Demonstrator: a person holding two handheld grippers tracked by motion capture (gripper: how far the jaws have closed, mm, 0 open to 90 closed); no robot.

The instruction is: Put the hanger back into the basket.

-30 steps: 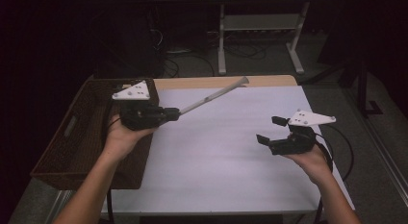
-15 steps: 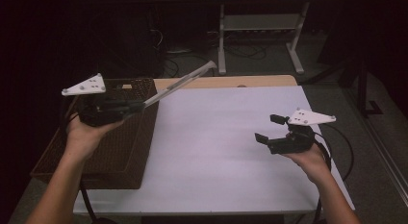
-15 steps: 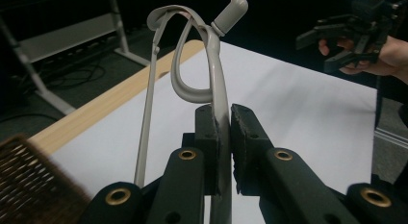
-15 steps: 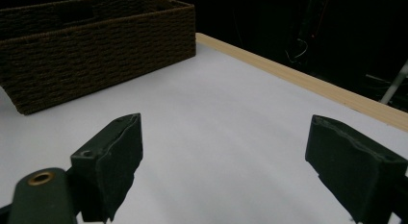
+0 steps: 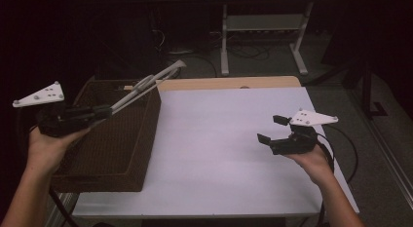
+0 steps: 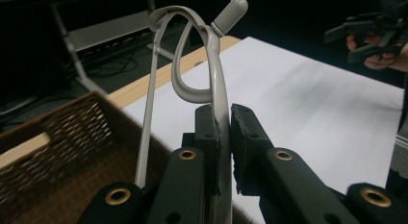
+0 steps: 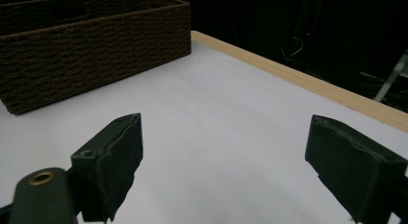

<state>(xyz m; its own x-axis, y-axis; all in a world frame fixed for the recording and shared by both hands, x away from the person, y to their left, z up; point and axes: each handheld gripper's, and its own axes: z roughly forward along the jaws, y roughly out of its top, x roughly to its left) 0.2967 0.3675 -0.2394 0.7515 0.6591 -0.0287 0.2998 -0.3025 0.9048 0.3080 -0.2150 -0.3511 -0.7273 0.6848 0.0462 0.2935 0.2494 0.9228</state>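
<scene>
Grey plastic hanger [image 5: 146, 85] is clamped between the two black jaws of the left gripper [image 5: 100, 111], which pinch one thin arm of it. From above, the hanger slants up and away from the gripper, over the near corner of the brown woven basket [image 5: 117, 139] at the left side of the table [image 5: 219, 139]. Its hook end [image 6: 231, 10] is perhaps a bit blurred, so I cannot tell its exact shape. At the right side, the right gripper [image 5: 272, 129] hangs above the white tabletop with its jaws wide apart and nothing between them.
</scene>
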